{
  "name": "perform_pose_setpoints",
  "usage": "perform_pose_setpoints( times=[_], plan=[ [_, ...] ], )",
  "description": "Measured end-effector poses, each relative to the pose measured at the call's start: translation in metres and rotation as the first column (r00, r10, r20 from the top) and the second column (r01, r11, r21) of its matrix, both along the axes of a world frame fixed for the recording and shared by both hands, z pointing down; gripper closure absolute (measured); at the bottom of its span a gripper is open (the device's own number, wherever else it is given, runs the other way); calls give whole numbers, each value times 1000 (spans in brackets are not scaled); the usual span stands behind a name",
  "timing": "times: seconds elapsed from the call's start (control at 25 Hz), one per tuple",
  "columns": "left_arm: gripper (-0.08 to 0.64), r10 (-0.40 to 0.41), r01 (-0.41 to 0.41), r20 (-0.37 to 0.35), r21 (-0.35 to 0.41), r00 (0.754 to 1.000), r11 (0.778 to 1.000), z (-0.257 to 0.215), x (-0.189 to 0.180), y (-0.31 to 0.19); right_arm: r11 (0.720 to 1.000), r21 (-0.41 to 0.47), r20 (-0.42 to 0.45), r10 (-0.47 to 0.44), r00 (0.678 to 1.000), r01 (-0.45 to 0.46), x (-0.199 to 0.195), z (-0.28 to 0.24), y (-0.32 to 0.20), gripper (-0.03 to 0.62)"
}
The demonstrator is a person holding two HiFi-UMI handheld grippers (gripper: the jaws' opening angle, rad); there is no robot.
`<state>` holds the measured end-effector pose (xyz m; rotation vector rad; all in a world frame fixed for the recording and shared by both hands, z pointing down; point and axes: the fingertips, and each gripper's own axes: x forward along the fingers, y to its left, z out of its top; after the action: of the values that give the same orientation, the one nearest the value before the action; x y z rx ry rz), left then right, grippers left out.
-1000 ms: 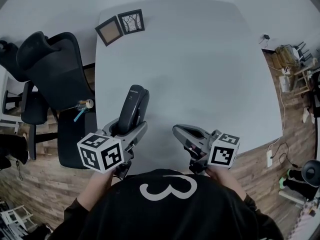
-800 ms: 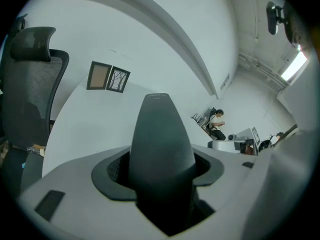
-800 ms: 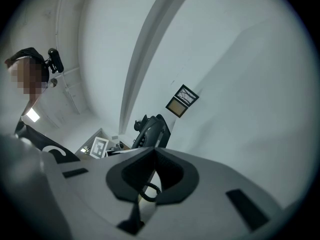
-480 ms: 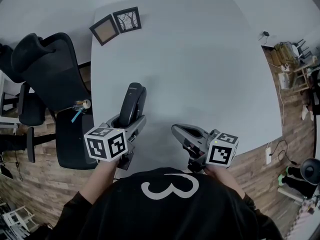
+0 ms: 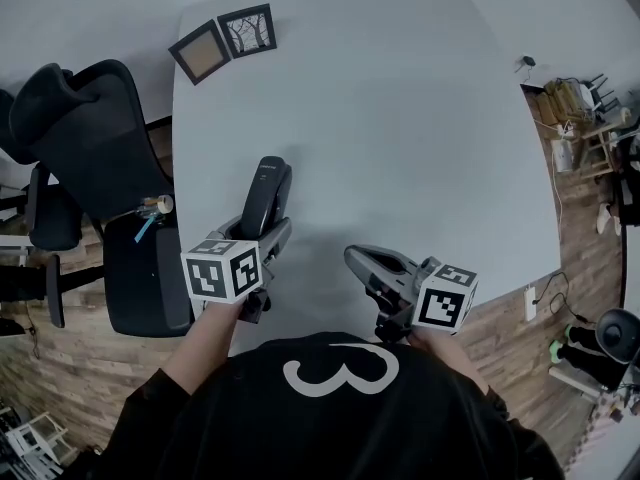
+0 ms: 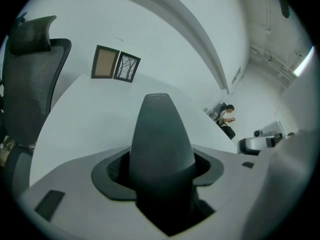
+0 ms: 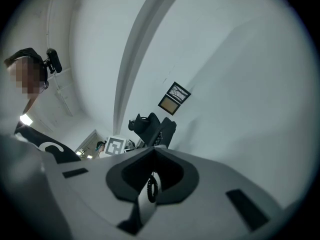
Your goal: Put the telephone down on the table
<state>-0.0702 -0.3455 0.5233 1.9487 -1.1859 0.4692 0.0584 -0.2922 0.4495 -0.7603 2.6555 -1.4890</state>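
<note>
A dark grey telephone handset [image 5: 267, 196] points away from me over the near left part of the white table [image 5: 400, 118]. My left gripper [image 5: 262, 240] is shut on the handset's near end, and its marker cube [image 5: 222, 271] faces up. In the left gripper view the telephone [image 6: 161, 139] fills the gap between the jaws. My right gripper [image 5: 353, 259] hovers at the near table edge, shut with nothing held; in its own view the right gripper [image 7: 152, 154] has its jaws together.
Two small picture frames [image 5: 222, 38] lie at the table's far left corner, also in the left gripper view as picture frames [image 6: 116, 64]. A black office chair [image 5: 85, 133] stands left of the table. Wooden floor with cables and clutter is at the right.
My left gripper has carried the telephone slightly forward over the table and rolled a little, so its cube faces up more. The right gripper has stayed in place.
</note>
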Motion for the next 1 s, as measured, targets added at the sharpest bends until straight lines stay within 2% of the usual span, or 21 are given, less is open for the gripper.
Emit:
perform_pose_setpoints(
  times=[0.12,0.36,0.72,1.0],
  plan=[
    [270,-5,6,12,-15,1000,1000,11,0,-2,1000,2,4,-1,1000,1,-2,-2,1,581],
    [270,19,-16,100,-28,995,999,30,-2,-5,1000,-18,-10,24,1000,-25,6,4,3,581],
    [270,52,-45,177,-46,983,998,50,-1,-7,998,-31,-24,45,999,-46,12,6,6,581],
    [270,82,-79,287,-22,954,997,57,0,-8,997,-54,-17,59,998,-60,14,10,7,581]
  ],
)
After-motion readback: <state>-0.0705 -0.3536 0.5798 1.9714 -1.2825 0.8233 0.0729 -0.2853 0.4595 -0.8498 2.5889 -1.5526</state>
